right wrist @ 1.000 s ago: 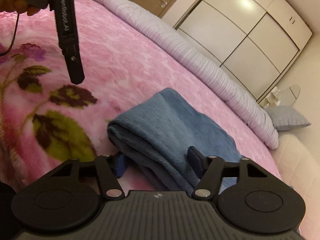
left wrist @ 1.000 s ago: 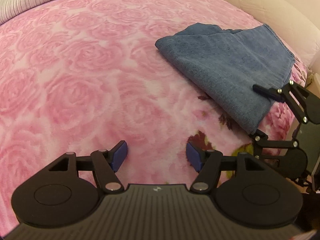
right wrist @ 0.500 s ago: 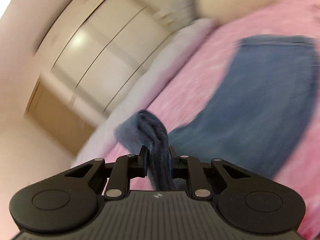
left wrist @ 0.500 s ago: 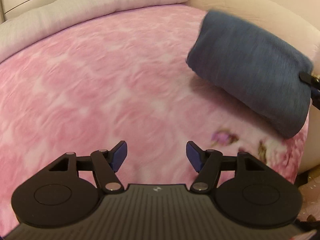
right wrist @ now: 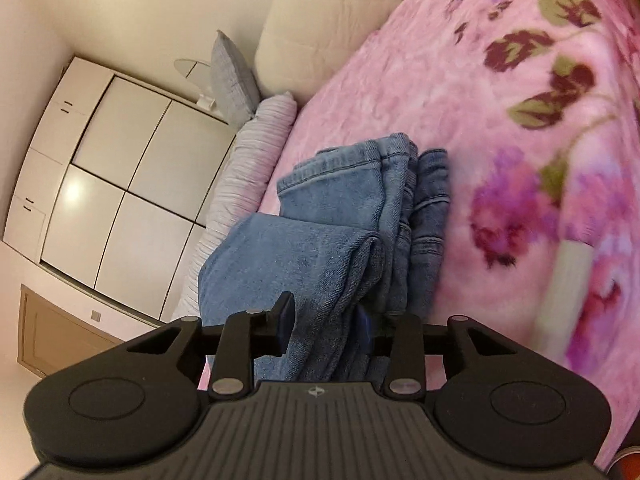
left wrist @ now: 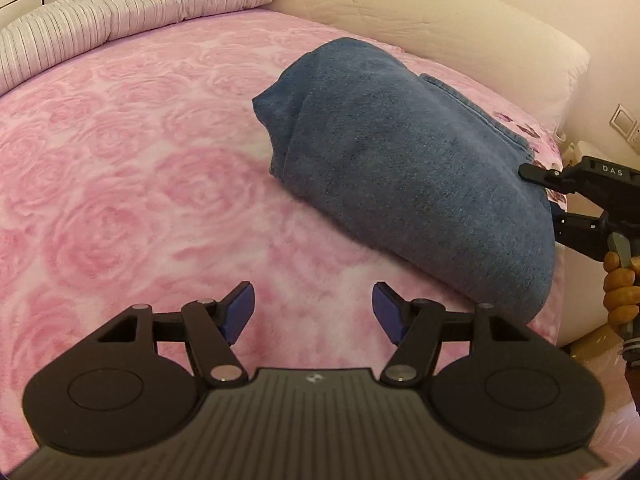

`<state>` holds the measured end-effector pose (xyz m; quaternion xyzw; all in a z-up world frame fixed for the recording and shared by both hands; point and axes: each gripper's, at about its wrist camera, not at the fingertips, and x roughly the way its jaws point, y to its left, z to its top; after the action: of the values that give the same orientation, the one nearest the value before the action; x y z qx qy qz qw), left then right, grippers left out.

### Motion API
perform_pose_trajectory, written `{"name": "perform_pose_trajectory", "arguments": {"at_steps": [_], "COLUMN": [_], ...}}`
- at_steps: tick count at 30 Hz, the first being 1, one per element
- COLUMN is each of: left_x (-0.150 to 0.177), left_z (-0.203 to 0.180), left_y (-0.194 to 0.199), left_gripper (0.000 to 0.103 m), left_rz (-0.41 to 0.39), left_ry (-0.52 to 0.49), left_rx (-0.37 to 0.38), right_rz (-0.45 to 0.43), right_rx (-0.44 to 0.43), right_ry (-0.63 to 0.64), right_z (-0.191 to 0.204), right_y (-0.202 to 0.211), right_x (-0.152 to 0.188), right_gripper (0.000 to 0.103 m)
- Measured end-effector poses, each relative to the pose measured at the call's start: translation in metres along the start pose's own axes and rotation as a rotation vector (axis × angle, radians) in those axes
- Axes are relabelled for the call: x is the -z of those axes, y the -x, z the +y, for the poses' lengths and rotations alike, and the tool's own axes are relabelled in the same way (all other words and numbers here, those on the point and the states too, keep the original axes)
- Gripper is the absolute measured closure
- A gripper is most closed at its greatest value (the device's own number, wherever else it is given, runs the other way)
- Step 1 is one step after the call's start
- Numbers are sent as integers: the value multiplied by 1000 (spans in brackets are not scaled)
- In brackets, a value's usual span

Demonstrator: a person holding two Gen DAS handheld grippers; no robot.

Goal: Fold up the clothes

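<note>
Blue folded jeans (left wrist: 416, 184), plush blanket (left wrist: 120, 184)

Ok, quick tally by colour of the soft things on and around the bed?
Blue: 1, the folded jeans
Pink: 1, the rose blanket
Lilac striped: 1, the rolled quilt
Cream: 1, the padded headboard
Grey: 1, the small pillow
Total: 5
</note>
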<state>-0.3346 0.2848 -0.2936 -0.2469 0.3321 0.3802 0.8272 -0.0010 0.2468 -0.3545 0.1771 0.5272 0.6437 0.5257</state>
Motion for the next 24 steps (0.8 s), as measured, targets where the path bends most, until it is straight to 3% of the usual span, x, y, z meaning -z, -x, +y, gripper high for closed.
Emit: {"name": "perform_pose_trajectory", "arguments": {"at_steps": [1, 3, 6, 9, 12, 15, 19, 22, 24], "left_x": [0, 0, -5, -11, -12, -10, -8, -5, -4], "left_z": [0, 1, 6, 10, 11, 11, 16, 21, 22], "left_y": [0, 1, 5, 5, 0, 0, 1, 2, 2], "left_gripper": [42, 42, 42, 42, 42, 42, 42, 42, 42], "left_rz": [-1, -2, -22, -31, -19, -7, -2, 2, 8], "left_ry": [-2, -6, 7, 8, 2, -8, -8, -1, 1], "left_rx": [-6, -19, -33, -41, -51, -57, -75, -84, -91], "right_rz": [-8, -71, -174, -204, -132, -164, -227, -194, -189], "right_rx": [4, 8, 10, 78, 166, 147, 135, 249, 293], "right_ry": [29, 152, 329, 332, 206, 164, 207, 162, 114], "right_z": [3, 23, 52, 48, 11, 2, 20, 6, -8], "right_y": [2, 16, 35, 42, 29, 36, 43, 32, 27], "right_x": [-1, -3, -9, -18, -24, -23, -26, -23, -20], "right_gripper": [79, 87, 91, 91, 91, 92, 93, 92, 85]}}
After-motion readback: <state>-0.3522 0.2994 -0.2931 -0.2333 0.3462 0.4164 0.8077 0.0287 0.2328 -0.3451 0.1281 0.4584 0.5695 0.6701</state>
